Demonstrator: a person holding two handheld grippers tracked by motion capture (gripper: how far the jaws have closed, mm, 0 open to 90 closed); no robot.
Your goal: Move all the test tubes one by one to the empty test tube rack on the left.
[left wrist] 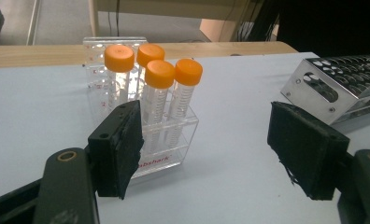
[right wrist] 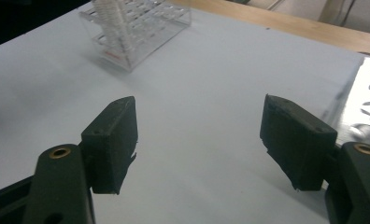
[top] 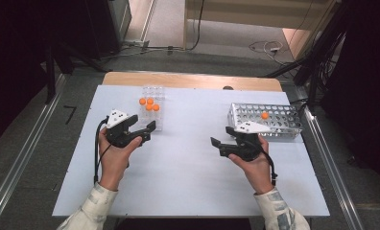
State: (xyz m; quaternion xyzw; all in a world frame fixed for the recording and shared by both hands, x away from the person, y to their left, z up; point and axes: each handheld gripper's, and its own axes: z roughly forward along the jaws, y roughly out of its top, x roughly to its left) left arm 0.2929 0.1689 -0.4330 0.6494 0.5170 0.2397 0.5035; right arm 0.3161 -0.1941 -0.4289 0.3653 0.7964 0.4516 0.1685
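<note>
My left pad [left wrist: 120, 149] hides the clear rack's [left wrist: 174, 140] near corner; metal rack [right wrist: 365, 100] cut off at the right edge; tube [right wrist: 109, 14] tops cropped, blurred.

Open tongs [right wrist: 199, 140] over white table [right wrist: 197, 84], clear rack [right wrist: 136, 28] beyond

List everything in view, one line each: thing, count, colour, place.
clear rack: one, transparent plastic, far left of the table, just ahead of the left tongs.
capped tubes: four, clear with orange caps, upright in the clear rack.
metal rack: one, silver with round holes, right side of the table.
single tube: one, orange cap, in the metal rack.
table: one, white top with a wooden far edge.
cables: several, dark and white, on the floor beyond the table.
left tongs: one, black, open, nothing between them.
right tongs: one, black, open, nothing between them.
</note>
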